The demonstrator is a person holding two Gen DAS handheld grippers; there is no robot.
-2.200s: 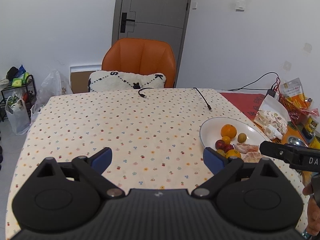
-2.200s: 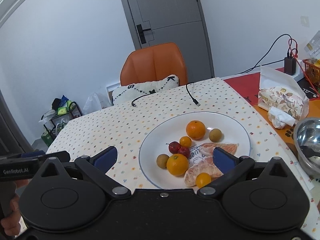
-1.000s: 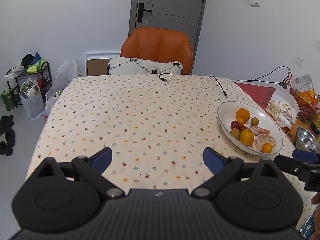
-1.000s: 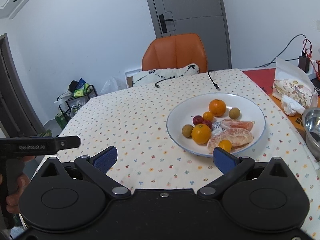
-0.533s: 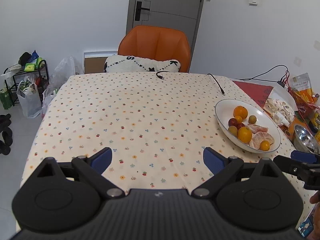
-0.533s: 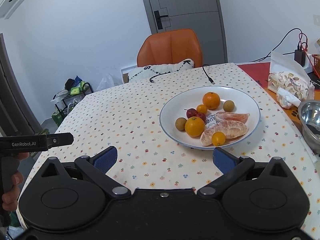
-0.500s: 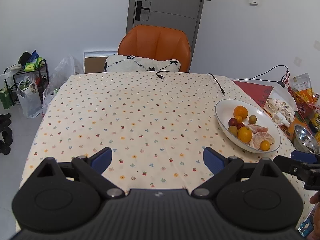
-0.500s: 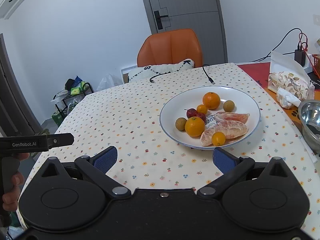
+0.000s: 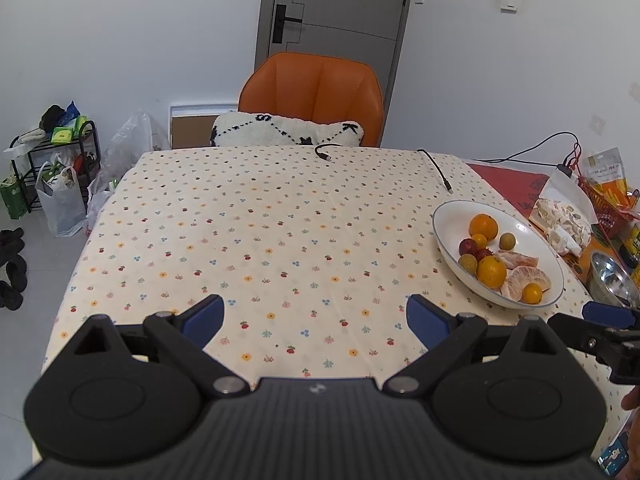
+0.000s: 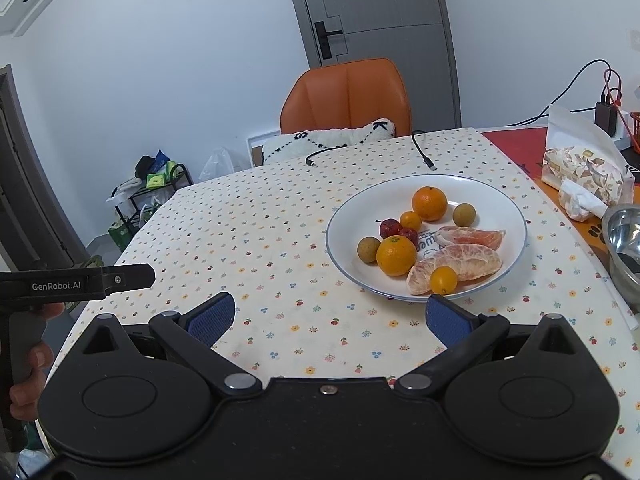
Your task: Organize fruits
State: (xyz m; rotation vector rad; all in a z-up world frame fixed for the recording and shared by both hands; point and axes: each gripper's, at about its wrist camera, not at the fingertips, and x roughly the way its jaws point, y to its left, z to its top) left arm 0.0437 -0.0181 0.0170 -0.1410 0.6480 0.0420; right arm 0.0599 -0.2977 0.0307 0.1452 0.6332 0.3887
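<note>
A table [image 9: 256, 240] with a flowered cloth carries a white plate [image 10: 508, 204]; two cable ends [image 10: 424, 158] lie beyond the plate, a steel bowl [image 10: 624, 240] just right.

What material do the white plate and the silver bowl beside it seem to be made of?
White plate: probably glazed ceramic, being glossy and opaque with a thin blue rim line. Silver bowl: likely stainless steel, with a mirror-like grey surface that shows reflections.

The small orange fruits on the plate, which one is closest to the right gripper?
The small orange fruit at the plate's near rim, resting against the peeled segment. The other small one sits farther back beside the red fruits.
</note>
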